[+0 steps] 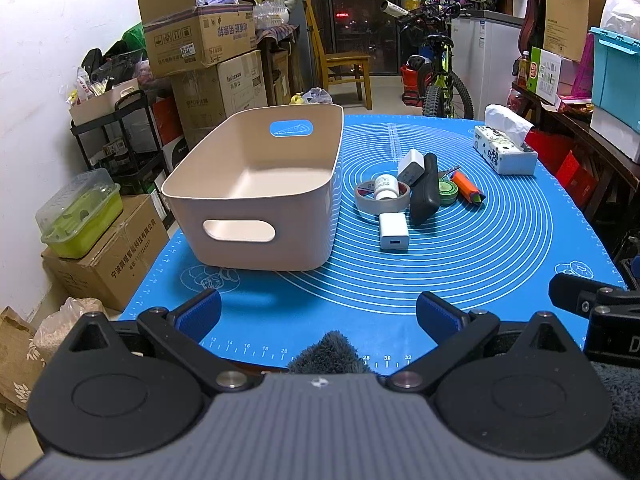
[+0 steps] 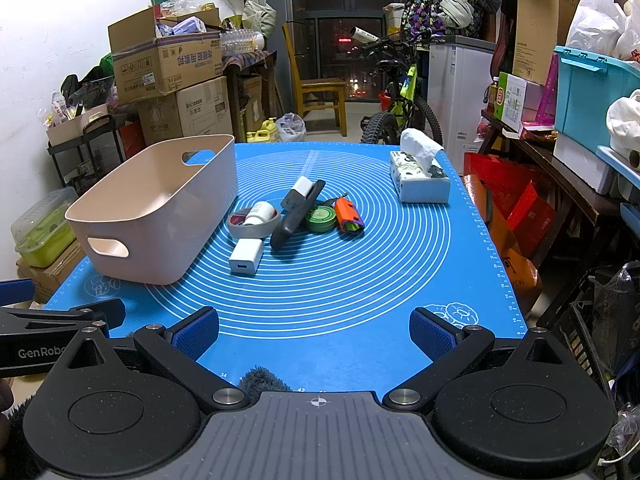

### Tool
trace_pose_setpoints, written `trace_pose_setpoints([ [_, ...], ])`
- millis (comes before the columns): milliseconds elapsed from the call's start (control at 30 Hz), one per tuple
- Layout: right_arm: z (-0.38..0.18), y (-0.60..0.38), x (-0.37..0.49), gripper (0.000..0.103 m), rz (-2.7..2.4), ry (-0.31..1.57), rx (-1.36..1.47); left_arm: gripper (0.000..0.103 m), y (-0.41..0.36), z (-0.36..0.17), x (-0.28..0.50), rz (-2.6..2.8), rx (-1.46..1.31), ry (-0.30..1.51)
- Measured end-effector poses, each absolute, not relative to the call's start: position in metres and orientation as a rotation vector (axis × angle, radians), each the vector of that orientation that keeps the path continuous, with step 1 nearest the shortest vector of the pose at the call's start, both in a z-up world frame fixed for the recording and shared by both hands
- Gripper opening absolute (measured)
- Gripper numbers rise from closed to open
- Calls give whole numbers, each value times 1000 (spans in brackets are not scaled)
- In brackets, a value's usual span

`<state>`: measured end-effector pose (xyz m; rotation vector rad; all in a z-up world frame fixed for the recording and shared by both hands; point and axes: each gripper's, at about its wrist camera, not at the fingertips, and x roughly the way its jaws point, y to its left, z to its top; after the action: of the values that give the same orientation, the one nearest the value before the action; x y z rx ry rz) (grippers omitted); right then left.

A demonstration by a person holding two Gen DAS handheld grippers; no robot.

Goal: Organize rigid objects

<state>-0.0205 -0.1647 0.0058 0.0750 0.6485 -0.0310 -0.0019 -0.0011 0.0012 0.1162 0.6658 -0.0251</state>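
Cluttered storage room with cardboard boxes and a bicycle surrounds our table, which is covered by a blue silicone mat with white circles (image 2: 360, 288). On its left side stands an empty beige plastic bin with handle holes (image 1: 256, 200). Near the bin we see a group of small things: a white square charger (image 2: 246, 256), a grey tape ring (image 2: 254, 226) with a white small bottle (image 2: 260, 212) inside it, a black oblong case (image 2: 296, 216), a green round tin (image 2: 320, 218) and an orange cutter (image 2: 348, 214). Our left gripper (image 1: 318, 314) and right gripper (image 2: 314, 332) both hover spread wide and hold nothing.
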Motion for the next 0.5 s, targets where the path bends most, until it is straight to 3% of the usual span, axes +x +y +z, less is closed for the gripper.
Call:
trace_pose_setpoints([
  [500,5,-165,-21,101,-30,651,76,102,-2,1,-2,-26,117,667],
])
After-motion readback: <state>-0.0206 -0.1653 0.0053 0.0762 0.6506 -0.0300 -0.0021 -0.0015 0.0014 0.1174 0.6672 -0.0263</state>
